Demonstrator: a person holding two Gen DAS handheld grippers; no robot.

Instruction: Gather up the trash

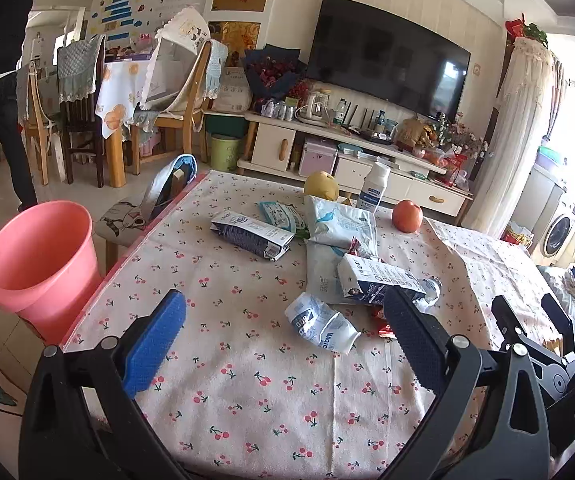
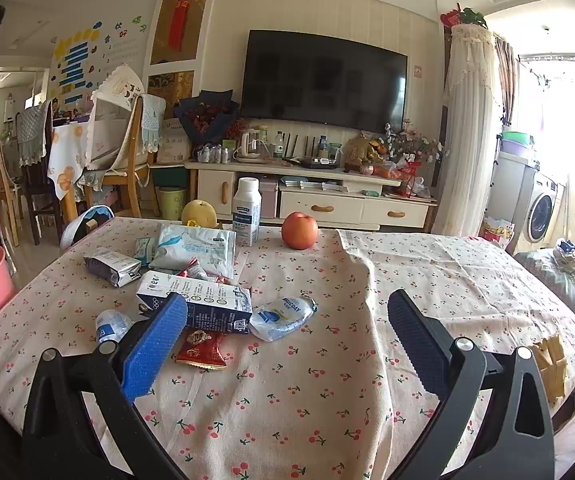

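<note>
You held the left gripper [image 1: 285,332] and right gripper [image 2: 287,334] spread wide and empty above the table's [image 1: 247,400] bare near half; the pink bin [image 1: 39,264] stood at its left edge.

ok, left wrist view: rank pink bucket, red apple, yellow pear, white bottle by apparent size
1. pink bucket, largest by far, though it is also nearest the camera.
2. white bottle.
3. red apple and yellow pear: look alike in size, so not ranked.
</note>
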